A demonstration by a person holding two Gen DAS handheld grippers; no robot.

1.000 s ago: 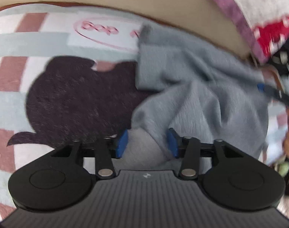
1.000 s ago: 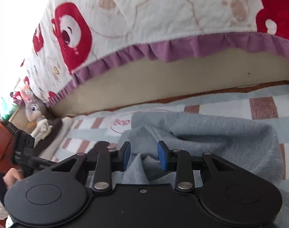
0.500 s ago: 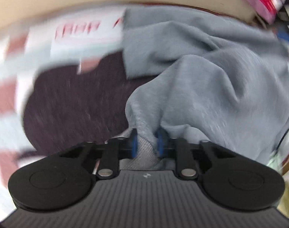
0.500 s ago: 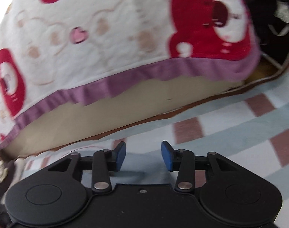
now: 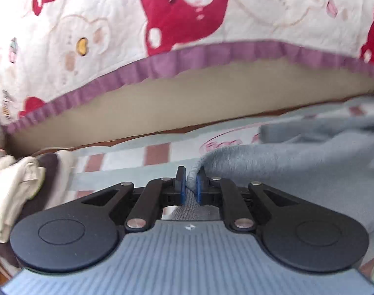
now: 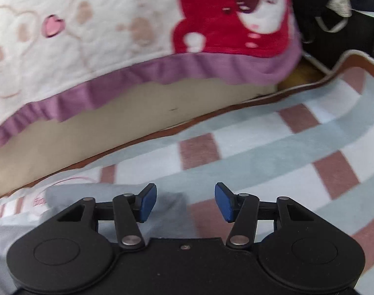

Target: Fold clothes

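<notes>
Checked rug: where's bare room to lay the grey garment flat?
Free: the rug right of the grey garment, up to the bed base. Crowded: left end, where a cream and brown clothes pile sits; the garment covers the middle.

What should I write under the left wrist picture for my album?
Left gripper pinching the edge of a grey garment above the checked rug, beside a bear-print bedspread.

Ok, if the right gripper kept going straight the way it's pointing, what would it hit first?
Probably the grey garment lying just ahead of the right gripper, whose jaws are opening with nothing between them; depth is unclear.
</notes>
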